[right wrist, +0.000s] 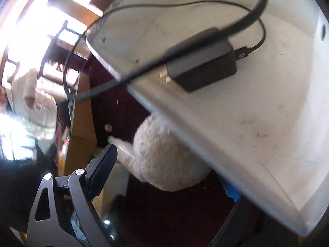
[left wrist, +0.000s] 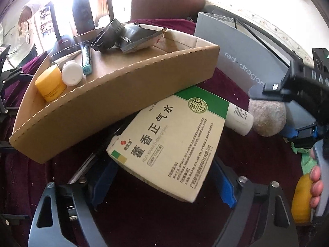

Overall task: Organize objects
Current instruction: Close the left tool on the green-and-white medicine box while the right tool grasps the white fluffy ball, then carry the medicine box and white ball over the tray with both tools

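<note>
The medicine box lies on the dark red cloth between the left gripper's blue fingers, its long axis running from 7 to 1 o'clock, its far end under the cardboard tray. The fingers straddle it, apparently not yet pressing. The right gripper stands spread around the fluffy white ball; its right finger hides behind a white tray, so any contact is unclear.

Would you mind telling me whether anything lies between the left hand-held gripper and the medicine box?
Nothing visible does. The medicine box already sits between the left hand-held gripper fingers, whose blue pads flank it. Its far end is tucked under the cardboard tray.
</note>
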`<state>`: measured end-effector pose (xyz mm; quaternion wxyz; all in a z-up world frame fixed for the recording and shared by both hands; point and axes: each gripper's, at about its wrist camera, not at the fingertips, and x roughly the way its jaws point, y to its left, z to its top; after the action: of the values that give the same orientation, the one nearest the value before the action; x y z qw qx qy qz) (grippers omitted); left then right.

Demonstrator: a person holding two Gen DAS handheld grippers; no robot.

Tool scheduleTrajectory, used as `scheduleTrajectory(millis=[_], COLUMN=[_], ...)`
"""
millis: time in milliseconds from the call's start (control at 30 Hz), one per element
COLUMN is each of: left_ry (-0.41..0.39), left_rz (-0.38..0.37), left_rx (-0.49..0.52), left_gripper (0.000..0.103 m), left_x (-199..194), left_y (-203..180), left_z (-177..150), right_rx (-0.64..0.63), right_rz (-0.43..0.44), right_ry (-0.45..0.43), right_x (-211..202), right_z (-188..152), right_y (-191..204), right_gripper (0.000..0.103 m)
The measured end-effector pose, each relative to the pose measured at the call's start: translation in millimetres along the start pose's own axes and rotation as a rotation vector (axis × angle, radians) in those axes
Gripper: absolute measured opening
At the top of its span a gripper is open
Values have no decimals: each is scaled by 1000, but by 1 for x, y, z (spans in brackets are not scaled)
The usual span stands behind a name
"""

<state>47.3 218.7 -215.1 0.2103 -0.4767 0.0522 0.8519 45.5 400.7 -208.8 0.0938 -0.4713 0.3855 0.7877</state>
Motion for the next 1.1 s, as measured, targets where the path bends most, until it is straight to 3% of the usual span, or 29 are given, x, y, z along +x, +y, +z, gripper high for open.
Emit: scheduleTrajectory(millis=[33,67,100,167,533,733,933,1100], left_ry=[-2,-2,-4,-3,-61,-149,-223,-281], left_rz=[-9,-19,-28,-43,-78,-57,41,198], left_rx=[1,4,2,-5,31,6,-45,-98], left_gripper=[82,82,81,81,80,80,80,80], left_x=[-1,-3,-6,-9,-55,-92,-126,-155], left_y=[0,-1,-2,-3,-14,-20,-24,-19], left_z=[0,-1,-3,-6,-44,-43,-32,-25], right_rx=[-24,-44,-49,-64,-135,-240,-415,-588], right_rz=[-18,-38,-37,1,140,175,178,142], right_ry=[1,-3,-9,5,90,22,-95,-235], right_x=[1,-1,-3,-6,-37,-67,-105,-135], right_z=[-1,-4,-5,-6,-48,-48,-58,-70], right_y=[2,3,-1,-4,-21,2,29,54], right_gripper=[84,68,59,56,55,55,55,55])
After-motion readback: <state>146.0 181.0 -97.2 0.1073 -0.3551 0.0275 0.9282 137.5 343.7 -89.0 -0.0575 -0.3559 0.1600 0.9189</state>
